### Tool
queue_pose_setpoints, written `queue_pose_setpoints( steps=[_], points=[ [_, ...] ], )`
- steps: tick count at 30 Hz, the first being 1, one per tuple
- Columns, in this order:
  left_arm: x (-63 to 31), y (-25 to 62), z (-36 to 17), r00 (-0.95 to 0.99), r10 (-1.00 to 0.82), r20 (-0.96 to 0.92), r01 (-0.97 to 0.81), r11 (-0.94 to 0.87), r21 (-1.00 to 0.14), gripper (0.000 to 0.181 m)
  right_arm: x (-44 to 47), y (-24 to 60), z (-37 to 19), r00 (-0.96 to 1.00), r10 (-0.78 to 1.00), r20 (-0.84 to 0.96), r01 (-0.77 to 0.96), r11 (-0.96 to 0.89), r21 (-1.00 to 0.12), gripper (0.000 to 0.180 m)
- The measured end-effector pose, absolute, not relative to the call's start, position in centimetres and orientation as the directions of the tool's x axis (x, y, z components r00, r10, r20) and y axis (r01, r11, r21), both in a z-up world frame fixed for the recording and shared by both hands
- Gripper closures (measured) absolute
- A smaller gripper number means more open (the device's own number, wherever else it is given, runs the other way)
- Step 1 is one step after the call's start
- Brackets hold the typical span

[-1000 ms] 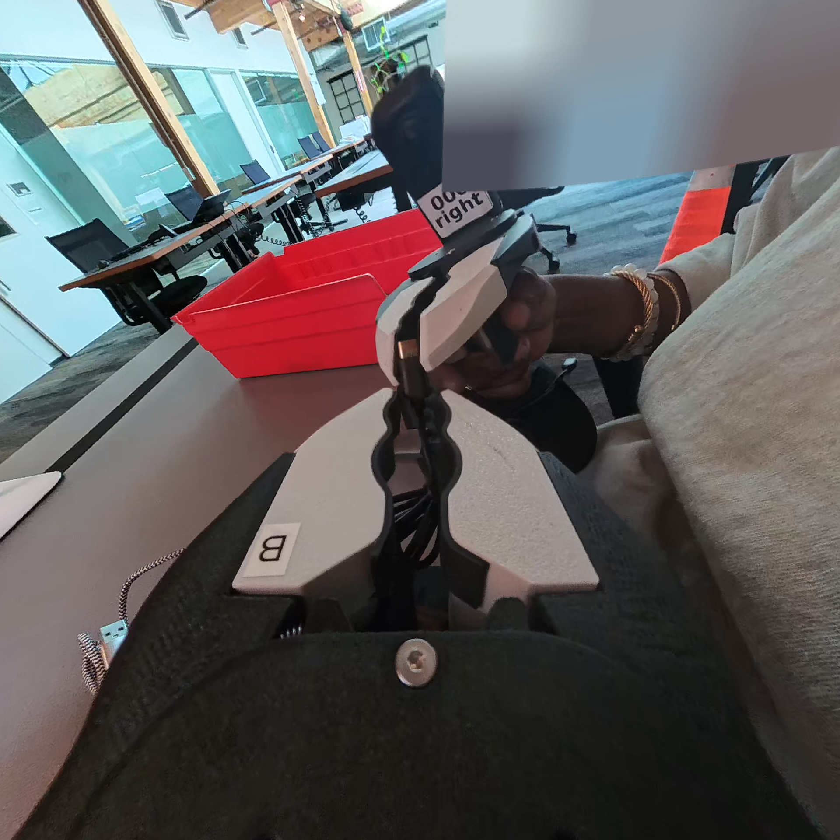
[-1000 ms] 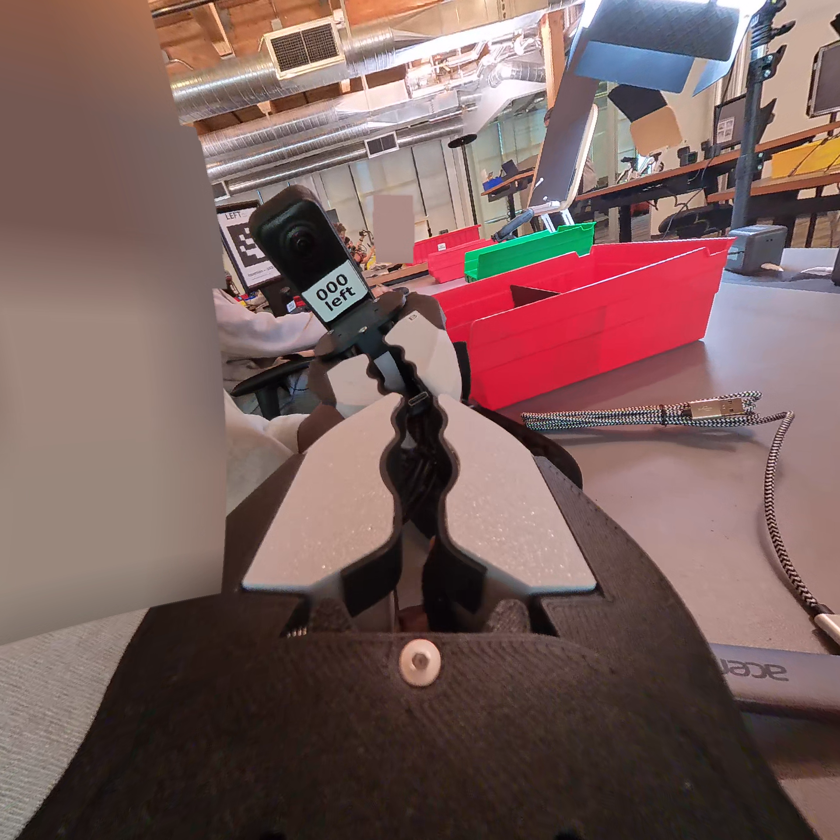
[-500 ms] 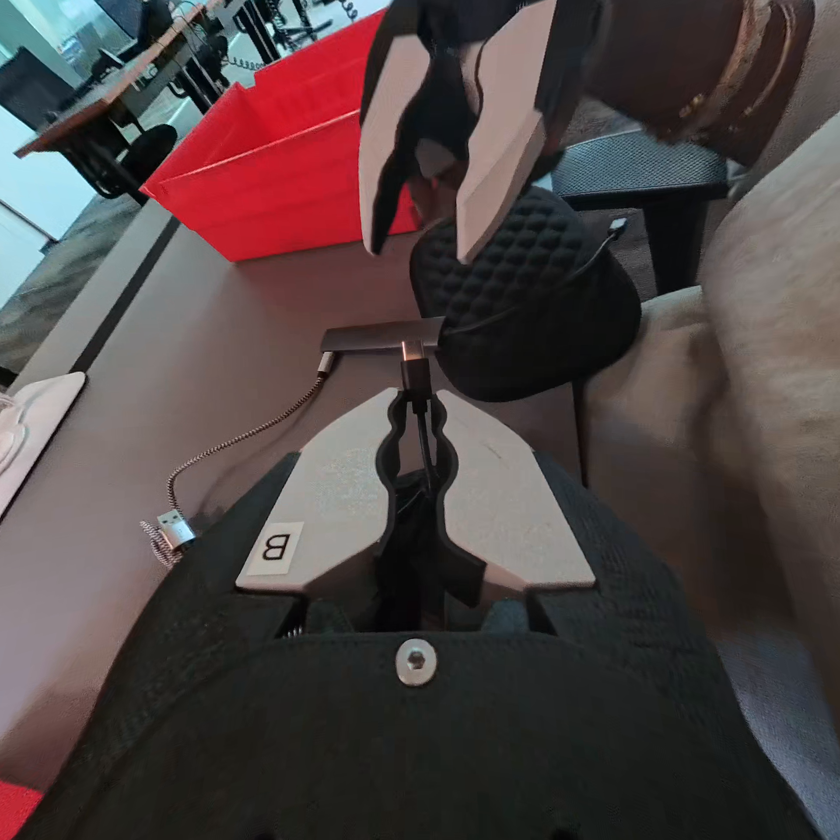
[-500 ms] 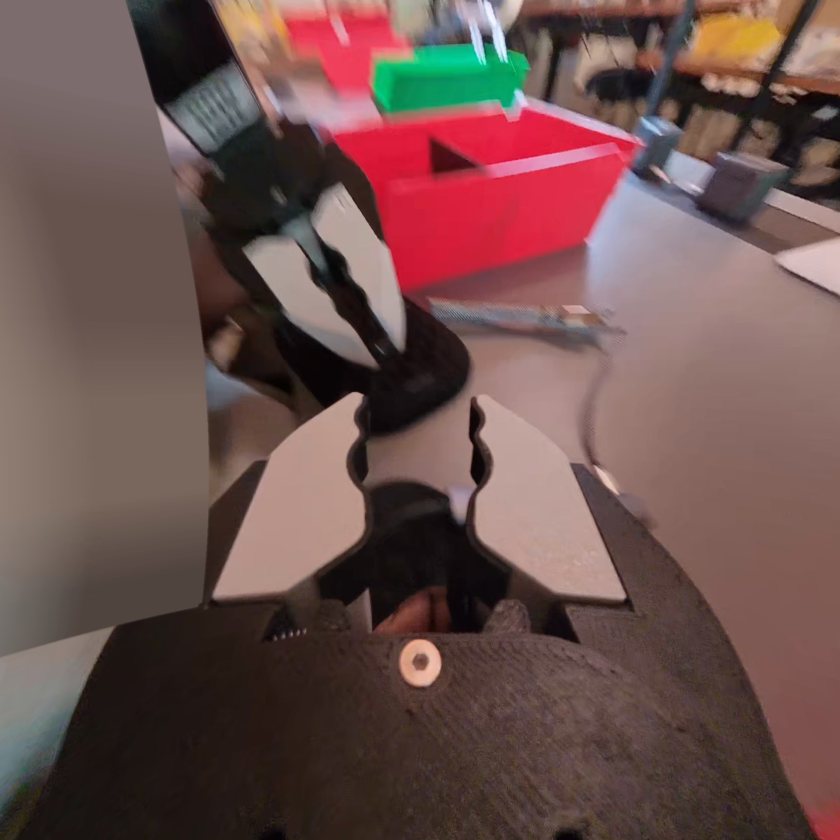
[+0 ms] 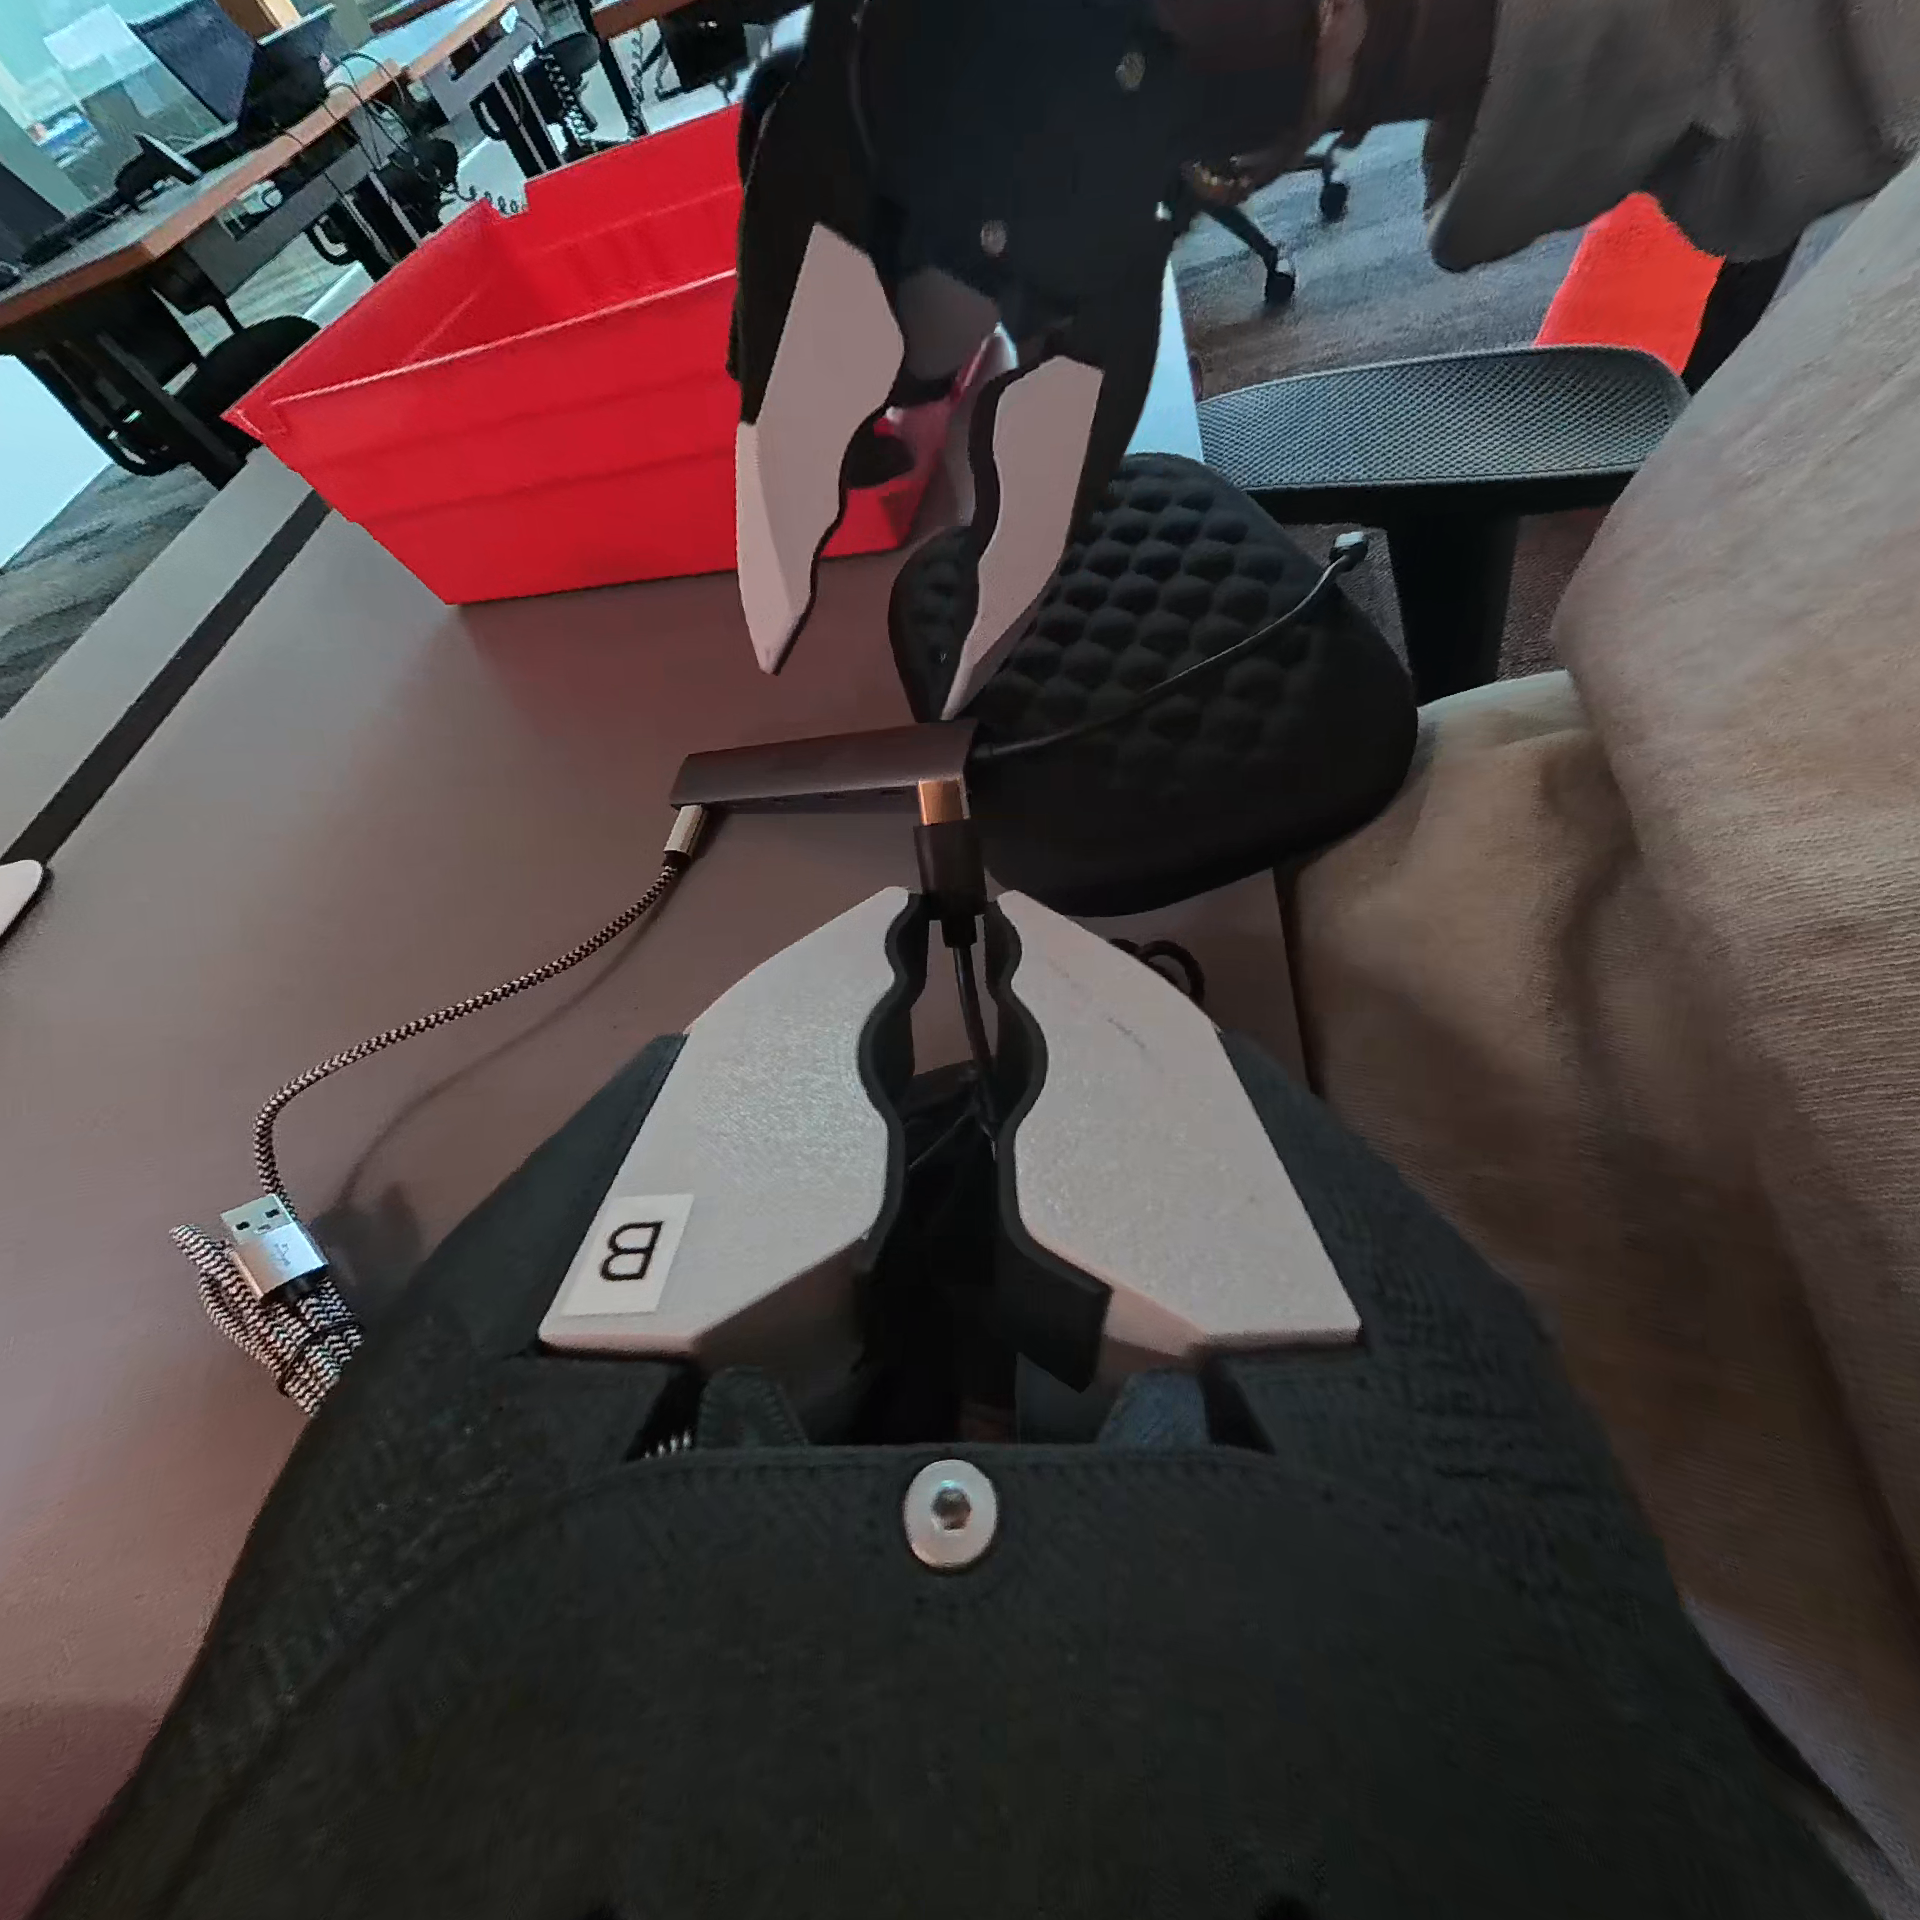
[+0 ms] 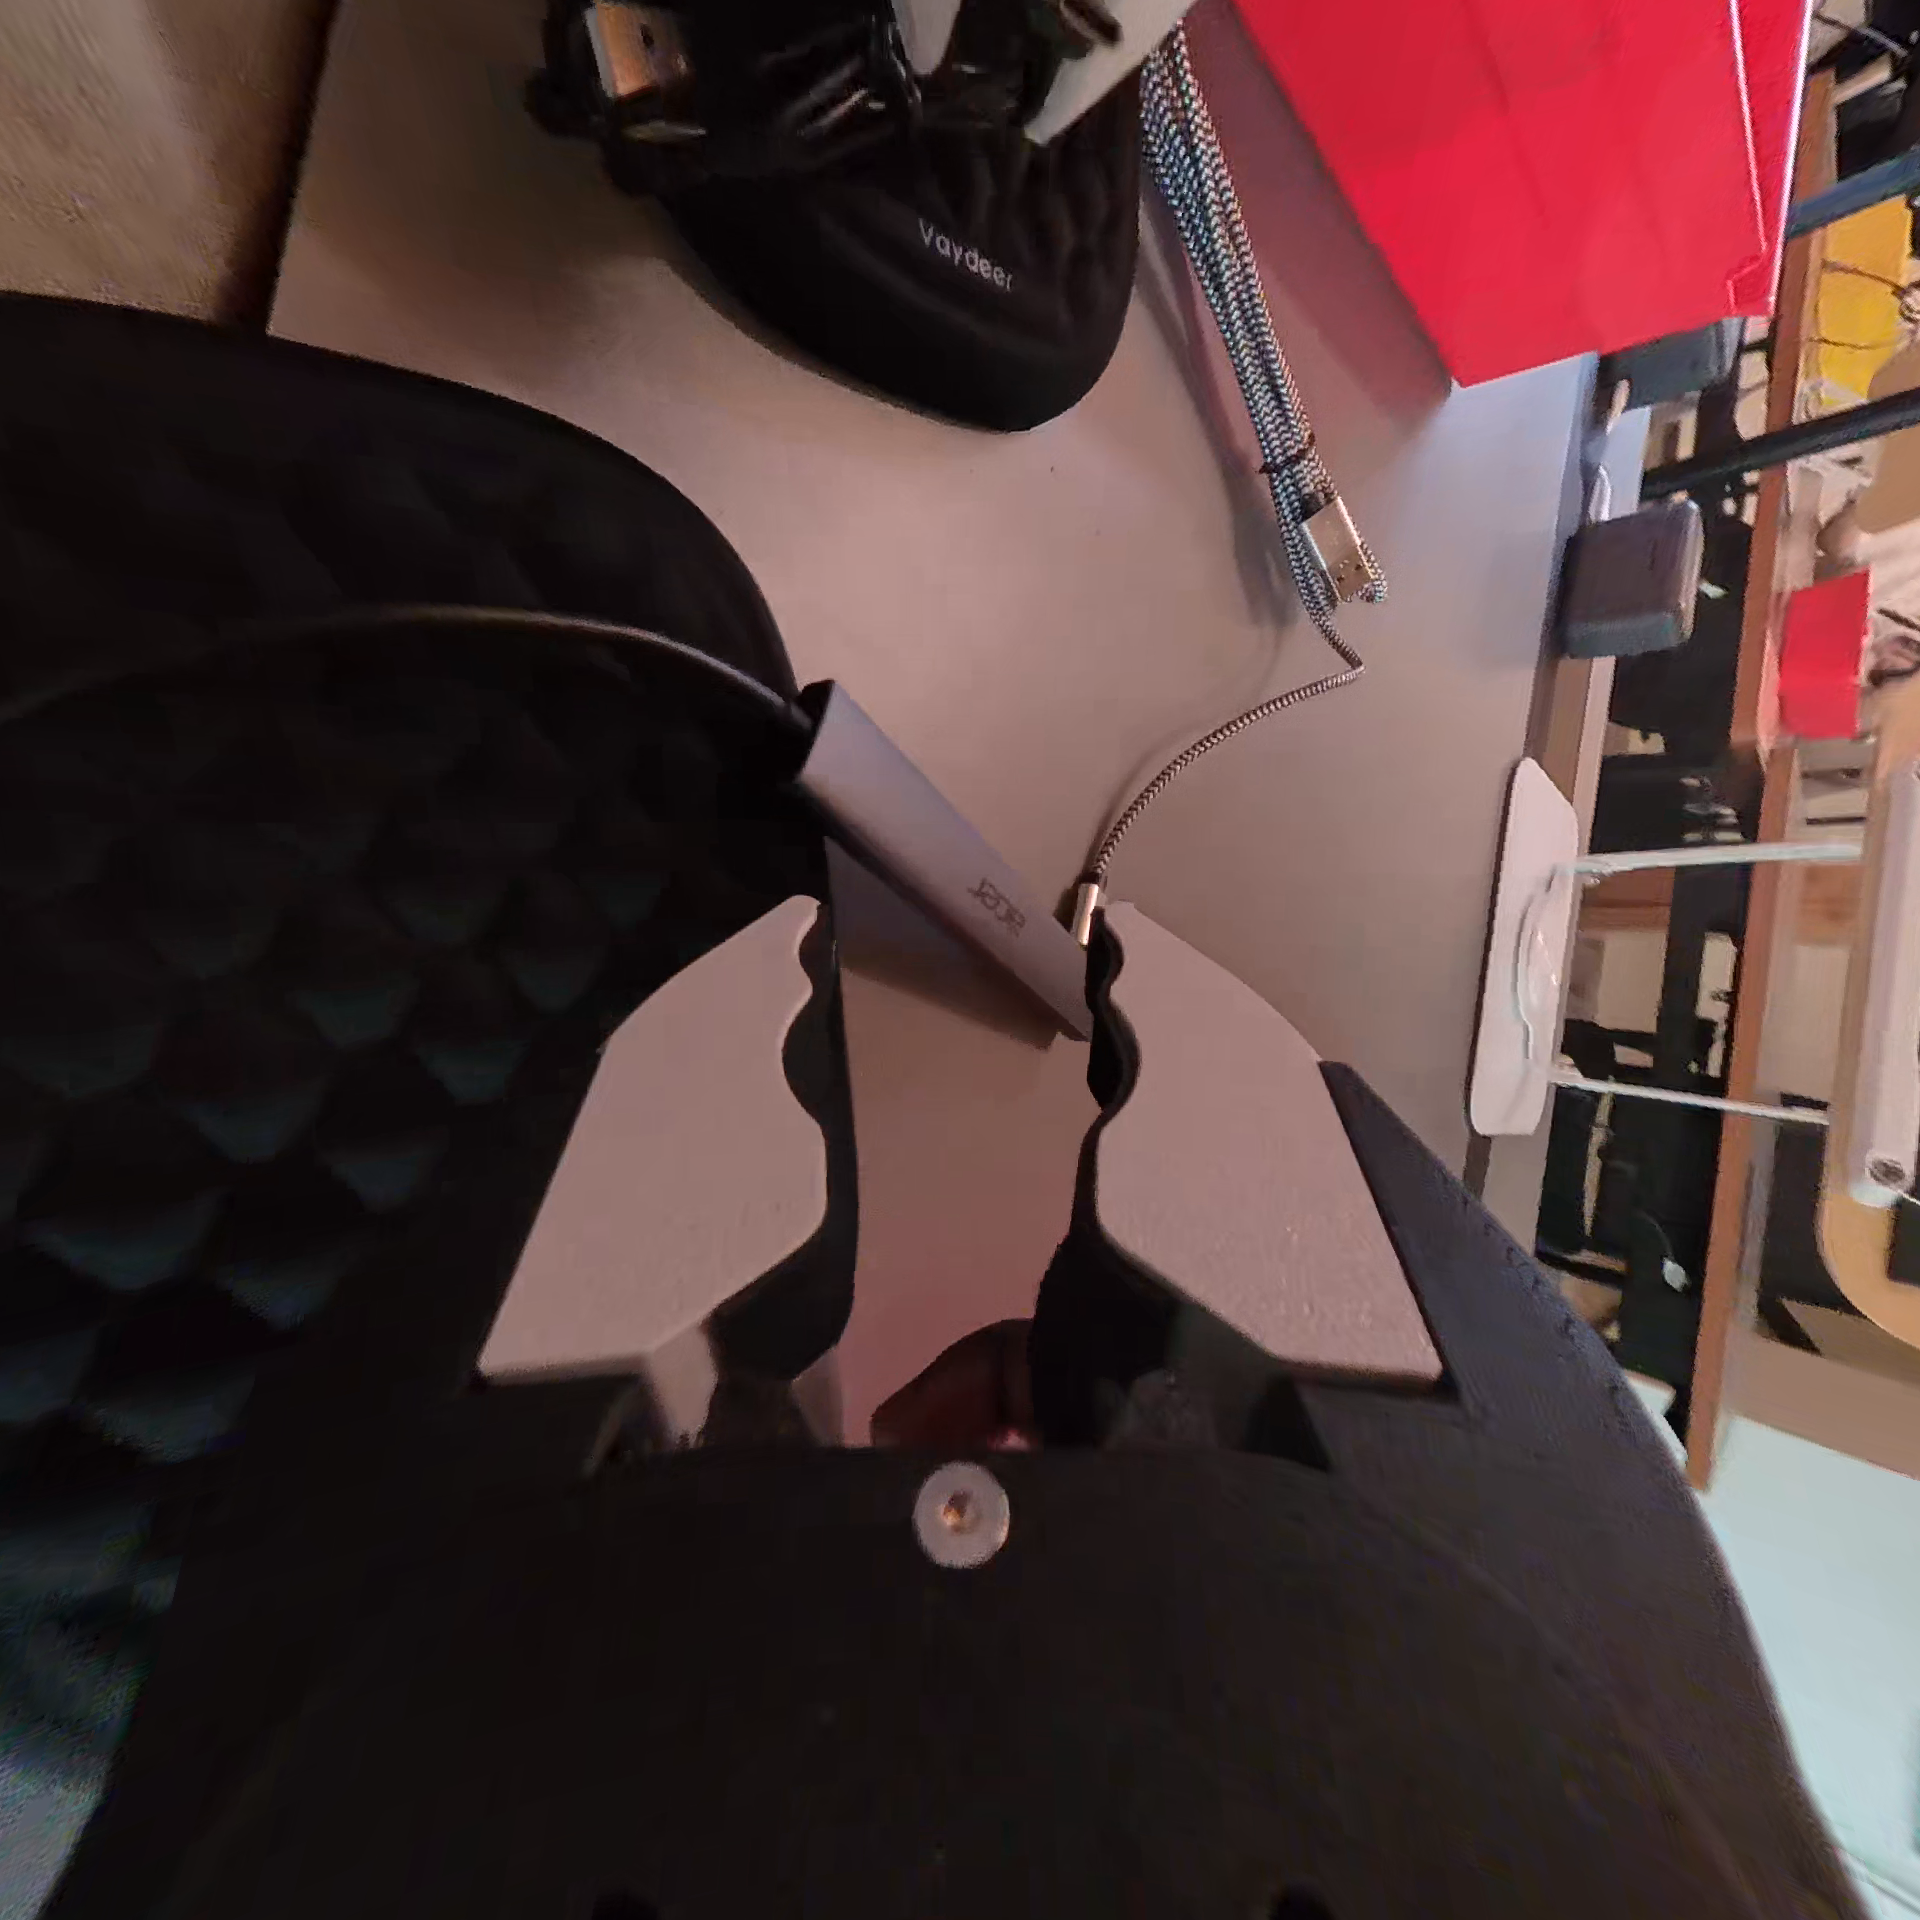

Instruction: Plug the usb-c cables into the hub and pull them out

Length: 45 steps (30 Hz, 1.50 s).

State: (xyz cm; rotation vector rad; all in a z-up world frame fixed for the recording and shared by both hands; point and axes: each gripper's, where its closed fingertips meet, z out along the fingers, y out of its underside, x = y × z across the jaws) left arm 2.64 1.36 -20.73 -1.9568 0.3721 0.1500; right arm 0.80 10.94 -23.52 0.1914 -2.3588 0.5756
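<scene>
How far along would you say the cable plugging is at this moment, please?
Done: the braided cable already sits in the hub. In hand: the left hand-held gripper is shut on the black cable, plug tip at the hub's port; full seating is unclear. The right hand-held gripper is open around the hub's end. Left: pulling both out.

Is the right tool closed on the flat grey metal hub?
No, the right tool is open around the flat grey metal hub.
</scene>
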Motion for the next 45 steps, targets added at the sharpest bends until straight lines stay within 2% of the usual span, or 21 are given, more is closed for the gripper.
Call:
queue_pose_setpoints(
  steps=[1,3,6,7,15,18,22,25,28,31,33,35,37,41,45],
  points=[
    [2.6,1.3,-20.7,0.944,-0.191,-0.268,-0.321,-0.359,-0.876,0.170,0.7,10.8,-23.6,-0.752,0.004,0.659,-0.305,0.884,-0.354,0.134],
    [2.6,1.2,-20.5,0.947,-0.190,-0.259,-0.312,-0.347,-0.885,0.170,0.3,10.6,-24.0,-0.745,-0.030,0.666,-0.325,0.889,-0.323,0.140],
    [2.7,1.1,-20.5,0.946,-0.200,-0.256,-0.312,-0.339,-0.887,0.170,0.2,10.1,-25.1,-0.715,-0.137,0.686,-0.376,0.902,-0.212,0.165],
    [2.7,1.1,-20.5,0.945,-0.202,-0.257,-0.314,-0.340,-0.886,0.170,0.0,9.9,-25.2,-0.695,-0.171,0.698,-0.400,0.899,-0.179,0.167],
    [2.9,1.1,-20.4,0.942,-0.214,-0.257,-0.317,-0.332,-0.888,0.170,-0.9,8.4,-24.5,-0.539,-0.344,0.768,-0.592,0.804,-0.055,0.148],
    [2.9,1.0,-20.4,0.942,-0.212,-0.261,-0.319,-0.325,-0.890,0.170,-1.4,7.7,-24.9,-0.438,-0.397,0.807,-0.664,0.748,0.008,0.156],
    [2.7,0.9,-20.3,0.947,-0.202,-0.249,-0.304,-0.318,-0.898,0.170,-2.1,6.5,-25.1,-0.403,-0.428,0.809,-0.701,0.713,0.027,0.159],
    [2.6,0.8,-20.1,0.952,-0.189,-0.242,-0.292,-0.314,-0.903,0.170,-2.2,5.6,-24.9,-0.374,-0.429,0.822,-0.701,0.711,0.053,0.168],
    [2.4,0.6,-19.7,0.956,-0.174,-0.238,-0.281,-0.299,-0.912,0.170,-1.5,5.4,-22.9,-0.386,-0.392,0.835,-0.675,0.737,0.034,0.170],
    [2.3,0.5,-19.5,0.957,-0.169,-0.235,-0.276,-0.282,-0.919,0.170,-0.1,6.5,-19.3,-0.385,-0.390,0.836,-0.636,0.769,0.065,0.170],
    [2.3,0.5,-19.6,0.956,-0.170,-0.241,-0.282,-0.286,-0.916,0.170,1.9,8.2,-18.5,-0.510,-0.438,0.740,-0.583,0.809,0.076,0.170],
    [2.4,0.7,-19.8,0.951,-0.176,-0.254,-0.297,-0.296,-0.908,0.170,4.7,9.2,-18.3,-0.712,-0.405,0.574,-0.499,0.866,-0.009,0.170],
    [2.5,0.8,-19.9,0.947,-0.179,-0.266,-0.310,-0.306,-0.900,0.170,7.9,9.5,-19.1,-0.893,-0.322,0.314,-0.370,0.923,-0.106,0.170],
    [2.6,0.8,-20.0,0.944,-0.184,-0.272,-0.318,-0.302,-0.899,0.170,9.3,8.2,-22.1,-0.913,-0.373,0.163,-0.395,0.909,-0.132,0.171],
    [2.5,0.6,-19.6,0.949,-0.181,-0.258,-0.301,-0.280,-0.912,0.170,9.4,7.0,-24.2,-0.906,-0.409,0.106,-0.421,0.895,-0.146,0.172]
  ],
)
